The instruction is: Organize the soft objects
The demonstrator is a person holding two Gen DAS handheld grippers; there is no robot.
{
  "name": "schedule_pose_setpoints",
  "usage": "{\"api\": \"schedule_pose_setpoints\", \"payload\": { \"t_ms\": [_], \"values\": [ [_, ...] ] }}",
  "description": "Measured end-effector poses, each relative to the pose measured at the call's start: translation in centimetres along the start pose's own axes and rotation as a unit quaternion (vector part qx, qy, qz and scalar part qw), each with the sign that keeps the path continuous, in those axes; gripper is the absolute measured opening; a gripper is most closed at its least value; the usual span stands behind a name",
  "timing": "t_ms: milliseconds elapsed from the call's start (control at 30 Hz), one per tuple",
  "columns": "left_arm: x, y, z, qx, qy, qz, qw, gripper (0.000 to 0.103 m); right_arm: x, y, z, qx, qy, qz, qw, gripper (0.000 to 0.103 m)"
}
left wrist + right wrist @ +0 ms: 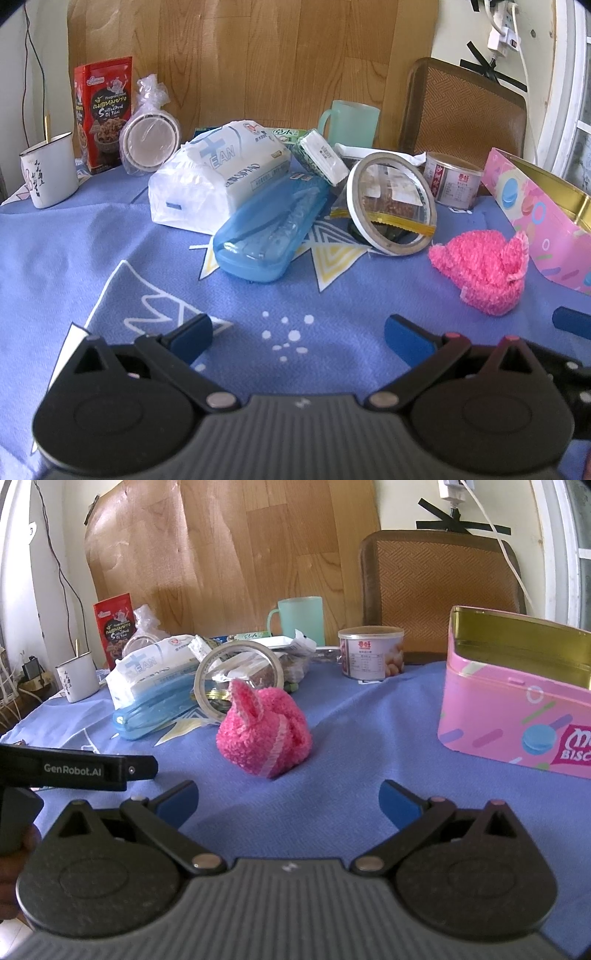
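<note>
Both hands hover low over the blue tablecloth [351, 720]: left gripper [297, 334] and right gripper [288, 799] each spread apart, holding nothing. Pink fuzzy knit toy [264, 731] lies straight ahead of the right one, untouched. Looks like the approach step; next, close on it, then carry to the open pink biscuit tin [517, 705] further right
</note>
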State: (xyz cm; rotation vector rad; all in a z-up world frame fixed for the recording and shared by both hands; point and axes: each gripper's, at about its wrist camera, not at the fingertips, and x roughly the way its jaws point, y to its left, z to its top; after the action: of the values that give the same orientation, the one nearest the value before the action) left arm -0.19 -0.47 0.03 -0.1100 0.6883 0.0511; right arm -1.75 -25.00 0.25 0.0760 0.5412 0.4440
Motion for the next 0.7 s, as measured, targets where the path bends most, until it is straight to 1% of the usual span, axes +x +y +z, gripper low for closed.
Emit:
{"api": "schedule_pose_setpoints", "payload": {
  "t_ms": [467,600,700],
  "values": [
    [-0.01,-0.06,0.02,0.0,-0.001,0.0,1.0,0.103,0.07,0.05,0.07,0.0,0.0,0.0,1.0,0.103],
    [-0.02,-0.12,0.04,0.01,-0.001,0.008,0.9999,0.103,0.07,0.07,0.05,0.0,0.0,0.0,1.0,0.103],
    [-0.03,-0.11,0.05,0.008,0.0,0.007,0.9999,0.103,0.06,0.07,0.05,0.0,-0.001,0.0,1.0,0.103]
  ]
}}
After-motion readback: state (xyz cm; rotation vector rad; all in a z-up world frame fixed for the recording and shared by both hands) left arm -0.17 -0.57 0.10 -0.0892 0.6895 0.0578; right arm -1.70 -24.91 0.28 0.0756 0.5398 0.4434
